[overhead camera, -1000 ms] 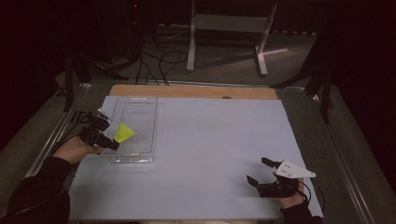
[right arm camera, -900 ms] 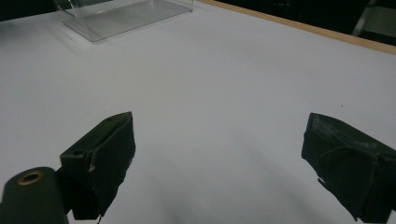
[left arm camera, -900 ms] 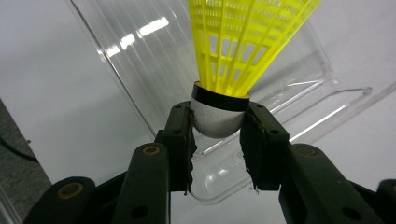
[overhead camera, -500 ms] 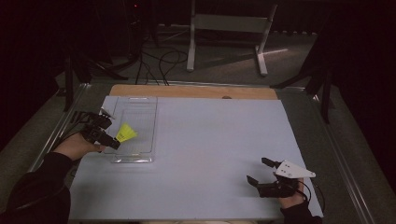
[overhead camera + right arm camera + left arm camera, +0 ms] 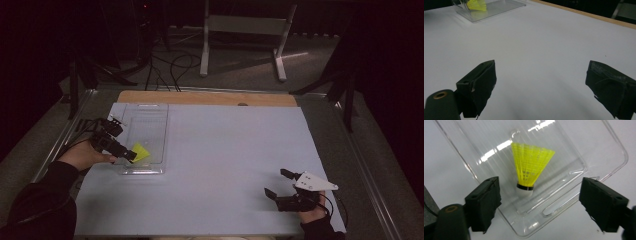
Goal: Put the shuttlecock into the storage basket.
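Note:
A yellow shuttlecock (image 5: 531,165) with a white cork lies in a clear plastic tray (image 5: 574,150), cork end toward my left gripper (image 5: 539,181). That gripper hovers over the tray's near end, open, its jaws wide on either side of the shuttlecock without touching it. From above, the left gripper (image 5: 125,141) is at the tray's (image 5: 145,122) left edge, beside the shuttlecock (image 5: 140,151). My right gripper (image 5: 276,182) rests open near the table's front right corner, nothing between its jaws. The right gripper (image 5: 542,66) looks across the bare white sheet toward the far tray (image 5: 496,8) and shuttlecock (image 5: 477,4).
A white sheet (image 5: 235,150) covers the table, with a wooden strip (image 5: 205,98) along its far edge. Behind the table, a metal stand (image 5: 242,25) and cables (image 5: 170,65) sit on the dark floor.
The shuttlecock now sits slightly nearer the tray's near end, and the left gripper has shifted a little with it. The right gripper has not moved.

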### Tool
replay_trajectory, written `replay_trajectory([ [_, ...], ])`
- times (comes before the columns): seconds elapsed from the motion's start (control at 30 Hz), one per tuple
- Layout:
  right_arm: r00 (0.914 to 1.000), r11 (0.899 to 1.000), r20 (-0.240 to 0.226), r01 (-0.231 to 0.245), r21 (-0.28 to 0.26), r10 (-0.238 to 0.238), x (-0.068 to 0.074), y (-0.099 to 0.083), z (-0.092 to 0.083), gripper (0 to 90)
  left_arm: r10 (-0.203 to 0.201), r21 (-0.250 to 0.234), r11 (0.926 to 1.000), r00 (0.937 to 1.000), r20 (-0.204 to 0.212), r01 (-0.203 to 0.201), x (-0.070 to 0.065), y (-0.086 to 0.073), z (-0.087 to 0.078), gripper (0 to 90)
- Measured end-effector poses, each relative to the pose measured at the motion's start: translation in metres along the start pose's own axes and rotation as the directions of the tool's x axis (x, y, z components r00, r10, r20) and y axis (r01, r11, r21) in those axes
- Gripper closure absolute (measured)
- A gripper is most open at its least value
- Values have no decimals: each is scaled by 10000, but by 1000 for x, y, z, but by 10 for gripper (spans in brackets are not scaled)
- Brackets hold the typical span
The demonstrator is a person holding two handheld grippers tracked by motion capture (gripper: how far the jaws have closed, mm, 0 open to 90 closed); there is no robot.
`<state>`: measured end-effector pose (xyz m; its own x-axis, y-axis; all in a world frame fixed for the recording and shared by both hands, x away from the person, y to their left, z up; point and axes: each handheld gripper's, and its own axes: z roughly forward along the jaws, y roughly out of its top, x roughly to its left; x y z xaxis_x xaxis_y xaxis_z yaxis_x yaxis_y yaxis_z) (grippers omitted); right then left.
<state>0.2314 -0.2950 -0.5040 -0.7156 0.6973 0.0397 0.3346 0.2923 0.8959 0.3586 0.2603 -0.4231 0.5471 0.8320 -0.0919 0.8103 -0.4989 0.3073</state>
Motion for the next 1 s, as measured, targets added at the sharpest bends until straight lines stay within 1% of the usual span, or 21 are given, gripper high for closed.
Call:
replay_trajectory([
  [0.07,10000,10000,8,18,-7,-18,0,0,0,99,78,-28,10000,10000,-38,-78,-2,2,0,135],
  [0.13,10000,10000,6,20,-7,-20,0,0,0,99,74,-57,10000,9998,-169,-75,-5,4,0,77],
  [0.17,10000,10000,5,2,-5,-2,0,0,0,99,74,-71,9999,10000,-41,-74,-5,5,0,74],
  [0.2,10000,10000,11,-10,-5,10,0,0,0,99,66,-88,9999,10000,28,-66,-6,6,0,36],
  [0.23,10000,10000,14,8,6,-8,0,0,0,99,161,-106,9998,9999,-8,-161,-8,7,-1,14],
  [0.3,10000,10000,16,14,-6,-14,0,0,0,99,433,-226,9988,9991,-29,-433,-11,8,-2,3],
  [0.37,10000,10000,20,-16,4,16,0,0,0,99,493,-348,9982,9988,-5,-492,-13,11,-4,2],
  [0.4,10000,10000,21,-12,6,12,0,0,0,99,491,-568,9972,9988,1,-490,-15,12,-5,2],
  [0.47,10000,10000,26,-9,8,9,0,0,0,99,748,-687,9949,9971,158,-735,-20,16,-8,2],
  [0.5,10000,10000,16,-6,10,6,0,0,0,99,860,-838,9929,9961,173,-843,-23,17,-8,2],
  [0.53,10000,10000,17,5,22,-6,0,0,0,99,1100,-981,9894,9935,276,-1068,-26,19,-9,2],
  [0.57,10000,10000,19,5,27,-5,0,0,0,99,1439,-1135,9839,9887,419,-1384,-29,20,-10,2],
  [0.6,10000,10000,19,9,23,-9,0,0,0,99,1564,-1210,9812,9869,397,-1506,-33,23,-10,2],
  [0.67,10000,10000,19,-18,3,18,0,0,0,99,1646,-1372,9782,9850,523,-1562,-37,27,-10,2],
  [0.7,10000,10000,30,-12,2,12,0,0,0,99,1608,-1423,9782,9852,586,-1512,-40,29,-10,3],
  [0.77,10000,10000,32,-17,5,17,0,0,0,99,1752,-1569,9743,9815,774,-1615,-44,33,-9,2],
  [0.8,10000,10000,38,-16,7,16,0,0,0,99,1752,-1604,9738,9814,781,-1611,-47,35,-9,2],
  [0.87,10000,10000,37,-15,3,15,-1,0,-1,99,1928,-1742,9691,9769,923,-1748,-50,40,-8,2],
  [0.9,10000,10000,37,-16,-2,16,-1,0,-1,99,1907,-1835,9679,9775,904,-1718,-53,42,-8,2],
  [0.97,10000,10000,34,-18,7,18,-1,0,0,99,2053,-1891,9647,9732,1035,-1833,-57,47,-7,2],
  [1.0,10000,10000,30,-7,10,7,0,0,0,99,2092,-1974,9623,9729,987,-1870,-60,49,-6,2],
])
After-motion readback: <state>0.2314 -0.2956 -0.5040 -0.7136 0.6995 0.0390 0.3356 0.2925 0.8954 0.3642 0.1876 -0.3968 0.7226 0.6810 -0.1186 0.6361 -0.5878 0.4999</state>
